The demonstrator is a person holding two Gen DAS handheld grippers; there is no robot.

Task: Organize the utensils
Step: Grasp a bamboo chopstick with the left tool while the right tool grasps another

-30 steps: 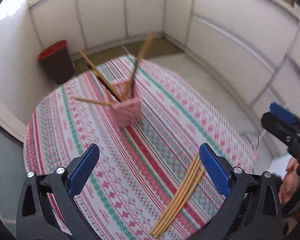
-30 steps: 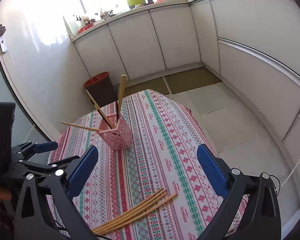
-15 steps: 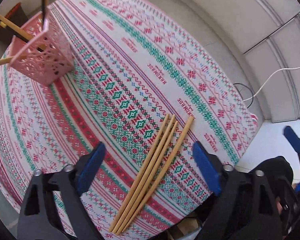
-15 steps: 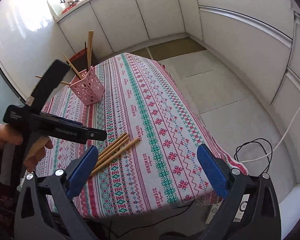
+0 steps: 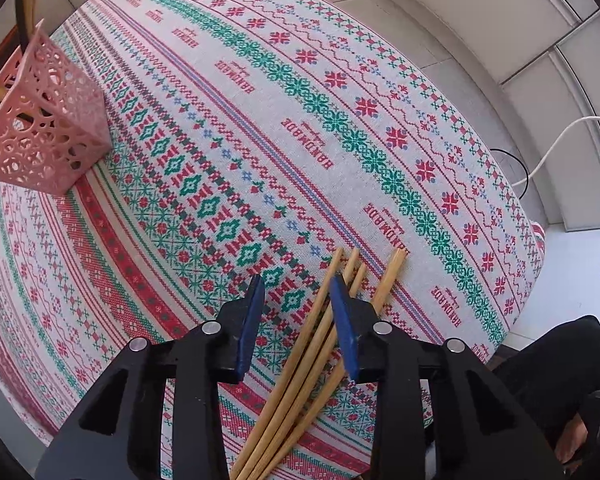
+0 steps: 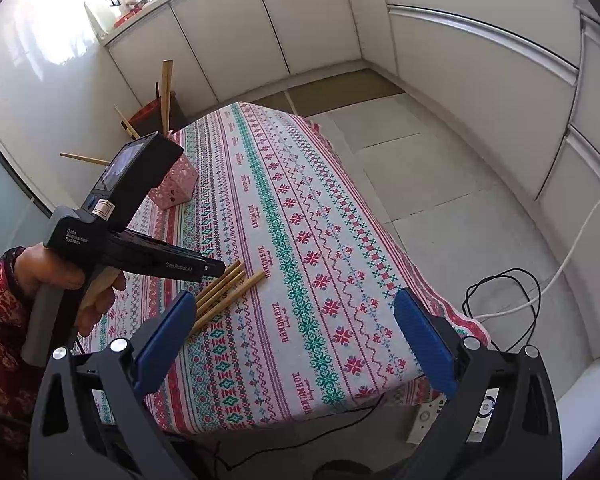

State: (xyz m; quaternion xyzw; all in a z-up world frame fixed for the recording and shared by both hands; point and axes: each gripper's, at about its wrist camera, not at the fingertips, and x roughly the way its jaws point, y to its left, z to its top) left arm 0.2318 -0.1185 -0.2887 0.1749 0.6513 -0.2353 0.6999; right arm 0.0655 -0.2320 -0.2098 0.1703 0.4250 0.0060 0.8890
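1. The left tongs (image 5: 298, 312) point down at the surface (image 5: 340, 128); their jaws have just been closing, narrowly parted, with one loose chopstick between them, not gripped.
2. The chopsticks (image 5: 300, 364) lie bundled beneath them.
3. The right tongs (image 6: 296, 340) gape wide, empty.
4. The pink holder (image 5: 40, 128) stands well beyond the left tongs.

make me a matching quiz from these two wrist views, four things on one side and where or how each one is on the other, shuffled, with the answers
Things
1. pink holder
2. loose chopsticks
3. left gripper
4. right gripper

States
A. jaws spread wide, nothing between them
B. stands upright on the tablecloth, sticks poking out of it
C. lie flat in a bundle near the table edge
D. pointing down over the bundle, jaws have just been closing, one stick between them

Pairs: 1-B, 2-C, 3-D, 4-A
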